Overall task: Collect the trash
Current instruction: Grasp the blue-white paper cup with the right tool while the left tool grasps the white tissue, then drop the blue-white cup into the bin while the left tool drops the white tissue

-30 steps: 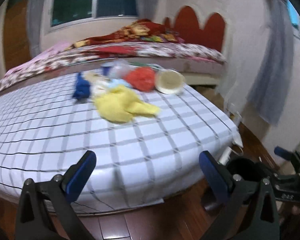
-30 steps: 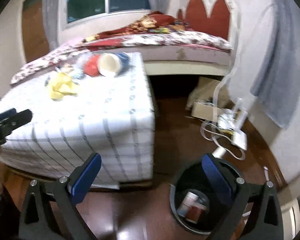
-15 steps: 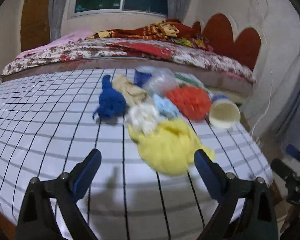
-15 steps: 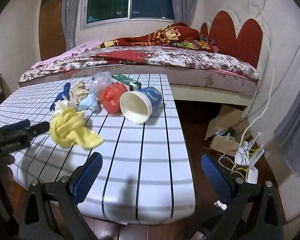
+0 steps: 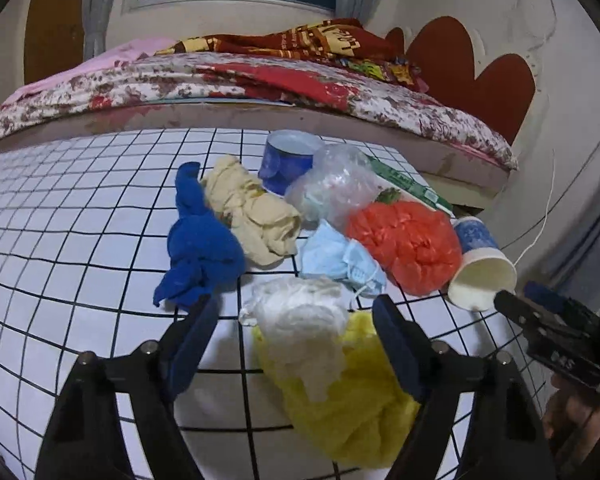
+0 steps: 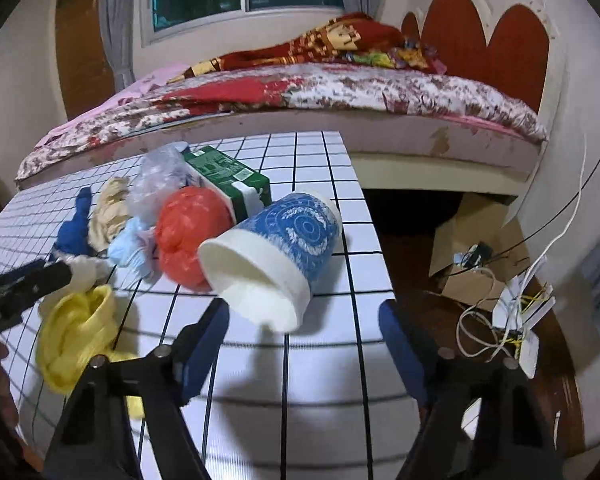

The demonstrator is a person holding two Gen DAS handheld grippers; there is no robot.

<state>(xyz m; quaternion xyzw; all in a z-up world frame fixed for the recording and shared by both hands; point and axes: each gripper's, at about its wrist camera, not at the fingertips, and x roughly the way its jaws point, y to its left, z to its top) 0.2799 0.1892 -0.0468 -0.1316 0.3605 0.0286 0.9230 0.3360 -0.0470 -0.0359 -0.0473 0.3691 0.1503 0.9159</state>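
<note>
Trash heaped on the grid-patterned surface (image 5: 80,240), bed (image 5: 228,84) just behind it. Left tool (image 5: 296,316) jaws spread, just been closing in; the white crumpled wad (image 5: 300,320) sits between the blue pads, lying on a yellow plastic bag (image 5: 352,408), pads not pressing it as far as can be seen. Beyond the wad: a blue cloth (image 5: 198,248) to the left, a cream cloth (image 5: 252,208) touching it, a pale blue face mask (image 5: 340,260), a clear plastic bag (image 5: 336,184), a crumpled orange-red bag (image 5: 404,244). A blue tub (image 5: 286,158) stands at the back of the heap. Right tool (image 6: 302,320) also spread, jaws just been closing in, hovering before the mouth of a blue-patterned paper cup (image 6: 284,256) that lies on its side near the surface's right edge, open end toward the camera; the cup's rim sits just ahead of the pads, no contact visible. Cup touches the orange-red bag; a green carton (image 6: 228,176) lies behind both. In the left wrist view the right tool enters from the right edge close to the cup's rim, a hand (image 5: 572,416) beneath it. On the floor to the right, a cardboard box (image 6: 476,240) and tangled white cables (image 6: 500,320).
</note>
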